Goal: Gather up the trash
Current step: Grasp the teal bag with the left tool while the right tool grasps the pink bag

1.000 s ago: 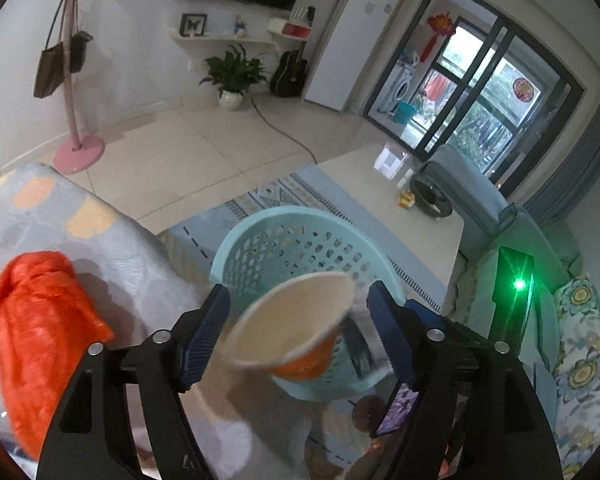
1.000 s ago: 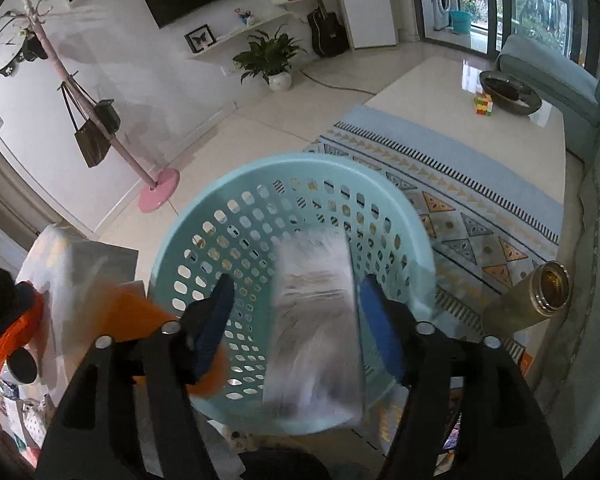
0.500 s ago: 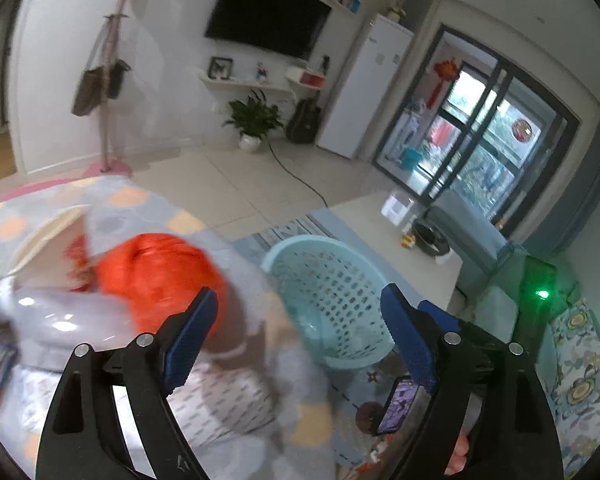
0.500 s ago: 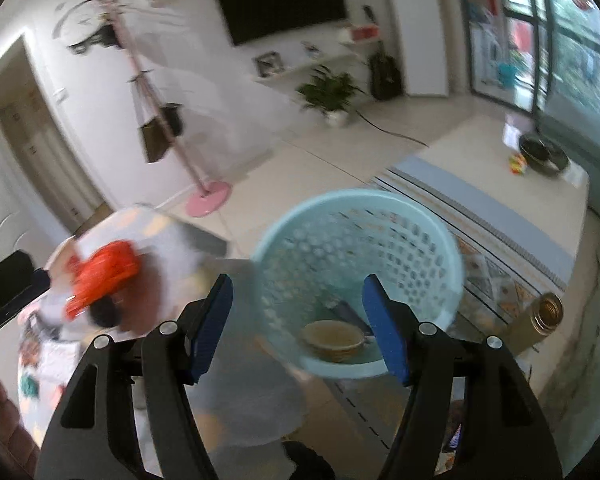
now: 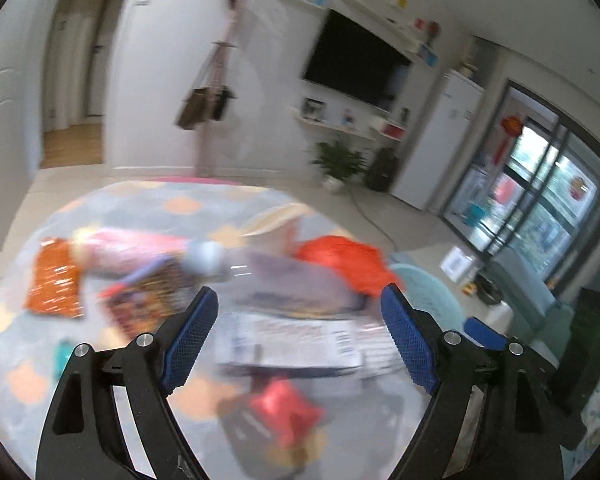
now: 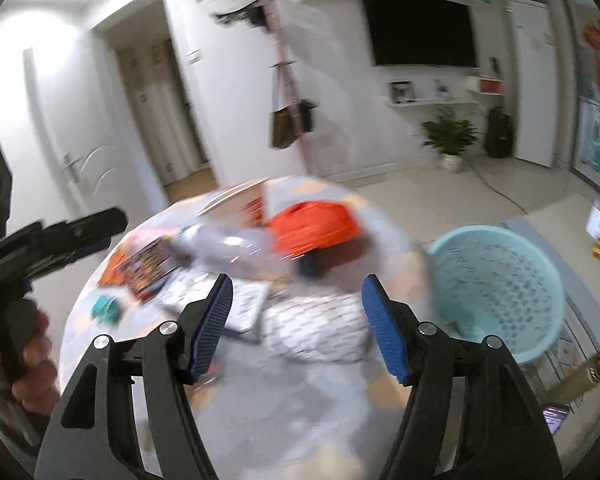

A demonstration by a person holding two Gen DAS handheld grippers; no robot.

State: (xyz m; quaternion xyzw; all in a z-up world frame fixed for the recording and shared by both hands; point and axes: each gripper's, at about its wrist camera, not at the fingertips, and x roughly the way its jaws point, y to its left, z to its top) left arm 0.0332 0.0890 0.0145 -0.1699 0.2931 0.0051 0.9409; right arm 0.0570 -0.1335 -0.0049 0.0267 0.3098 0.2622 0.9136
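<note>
Left gripper (image 5: 296,334) fingers apart and empty, right gripper (image 6: 296,322) likewise, blurred litter on round surface (image 5: 28,360), seemingly wrappers, teal basket (image 6: 496,288) beside it

From where I sat, a black television (image 6: 422,34) hung on the white wall, with a shelf (image 6: 430,101) of small framed pictures under it and a potted plant (image 6: 450,136) on the tiled floor (image 6: 440,192) beside a dark guitar case (image 6: 499,132). A pink coat stand (image 5: 216,92) carried brown handbags (image 6: 288,122) near an open doorway (image 6: 160,116), and a white refrigerator (image 5: 440,140) stood next to glass sliding doors (image 5: 540,196). Lower right, I could see a patterned rug (image 6: 572,344), a brass-coloured flask (image 6: 580,374) lying on it, and a low coffee table (image 6: 556,216), all blurred.
</note>
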